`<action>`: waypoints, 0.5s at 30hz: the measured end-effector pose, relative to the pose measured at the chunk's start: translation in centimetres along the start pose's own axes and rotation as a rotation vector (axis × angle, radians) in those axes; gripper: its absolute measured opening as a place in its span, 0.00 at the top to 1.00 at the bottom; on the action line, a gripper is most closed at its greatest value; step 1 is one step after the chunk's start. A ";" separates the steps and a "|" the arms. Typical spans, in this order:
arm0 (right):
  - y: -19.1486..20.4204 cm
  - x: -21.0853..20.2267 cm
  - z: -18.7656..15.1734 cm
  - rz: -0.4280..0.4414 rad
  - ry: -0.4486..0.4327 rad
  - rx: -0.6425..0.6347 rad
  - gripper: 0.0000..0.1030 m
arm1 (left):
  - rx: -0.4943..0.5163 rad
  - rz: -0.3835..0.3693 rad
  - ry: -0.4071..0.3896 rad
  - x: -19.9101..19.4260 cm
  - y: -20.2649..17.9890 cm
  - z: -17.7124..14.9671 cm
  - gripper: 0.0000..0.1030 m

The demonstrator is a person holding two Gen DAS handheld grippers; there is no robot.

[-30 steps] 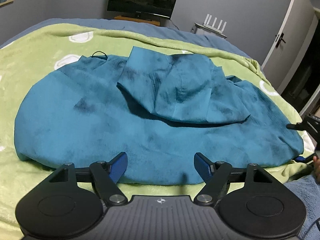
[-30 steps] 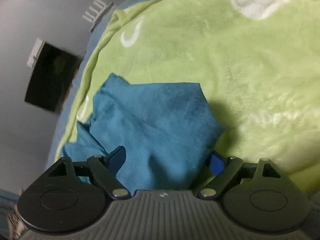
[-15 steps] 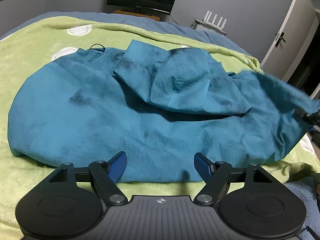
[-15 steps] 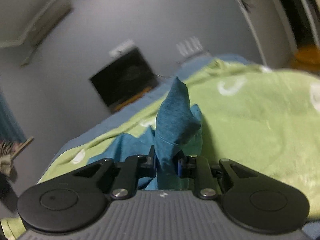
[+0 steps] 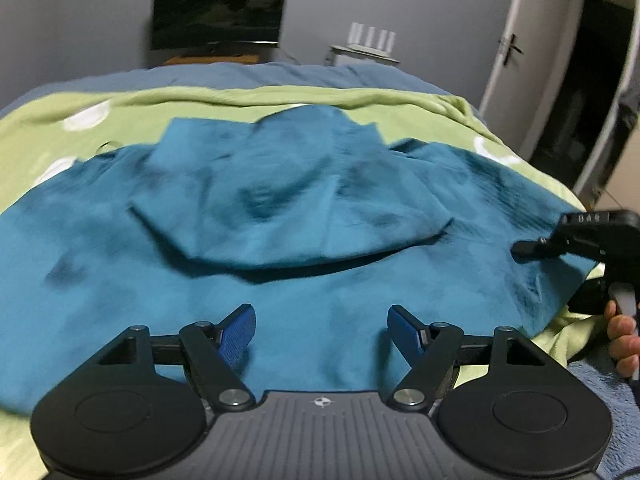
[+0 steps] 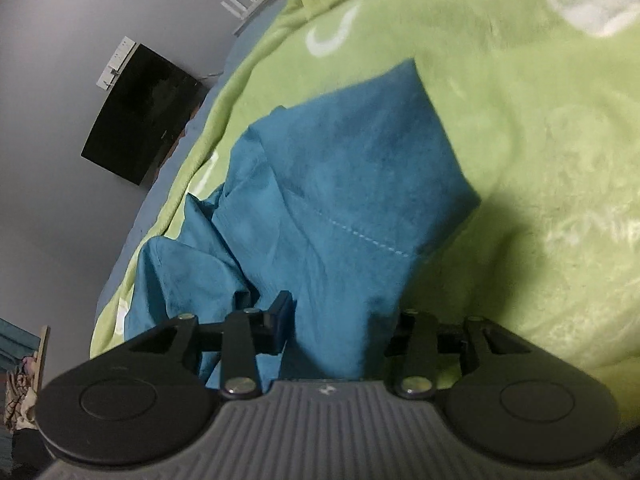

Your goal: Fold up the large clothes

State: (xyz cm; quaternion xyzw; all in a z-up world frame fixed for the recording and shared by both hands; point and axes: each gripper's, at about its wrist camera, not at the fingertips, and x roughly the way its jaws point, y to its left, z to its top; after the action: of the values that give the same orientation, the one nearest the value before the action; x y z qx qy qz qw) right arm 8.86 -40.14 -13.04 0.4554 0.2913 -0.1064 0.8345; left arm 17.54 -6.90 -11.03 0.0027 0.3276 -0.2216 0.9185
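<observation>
A large teal hooded garment (image 5: pixel 280 232) lies spread on a green blanket (image 5: pixel 240 98), its hood folded down over the back. My left gripper (image 5: pixel 321 326) is open and empty, hovering over the garment's near hem. My right gripper (image 6: pixel 340 320) has its jaws apart with teal cloth (image 6: pixel 340 208) lying between them; it also shows in the left wrist view (image 5: pixel 532 248) at the garment's right edge, held by a hand (image 5: pixel 624 340).
A dark TV (image 5: pixel 218 10) and a white router (image 5: pixel 370 36) stand against the far grey wall. A white door (image 5: pixel 536 60) is open at the right. A blue-grey bedsheet (image 5: pixel 240 74) shows beyond the blanket.
The right gripper, shut on the garment's right edge and lifted half a second ago, has lowered it back to the bed and opened. The left gripper has moved in over the hem.
</observation>
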 end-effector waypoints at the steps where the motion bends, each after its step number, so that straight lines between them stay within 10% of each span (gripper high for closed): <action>1: -0.1 0.2 0.1 0.024 -0.006 0.015 0.60 | 0.010 -0.001 0.012 0.6 -0.3 -0.1 0.27; 6: -0.9 -1.4 0.2 0.162 -0.156 0.066 0.83 | -0.005 -0.049 0.177 3.8 -0.2 -1.6 0.25; 15: -0.3 -0.8 -0.2 0.107 -0.145 0.041 0.74 | 0.064 -0.040 0.133 3.0 -1.1 -1.9 0.26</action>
State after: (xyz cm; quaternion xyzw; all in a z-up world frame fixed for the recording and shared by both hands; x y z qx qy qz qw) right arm 7.97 -40.18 -12.86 0.4784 0.2029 -0.1004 0.8485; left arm 18.02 -8.85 -14.14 0.0404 0.3804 -0.2498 0.8895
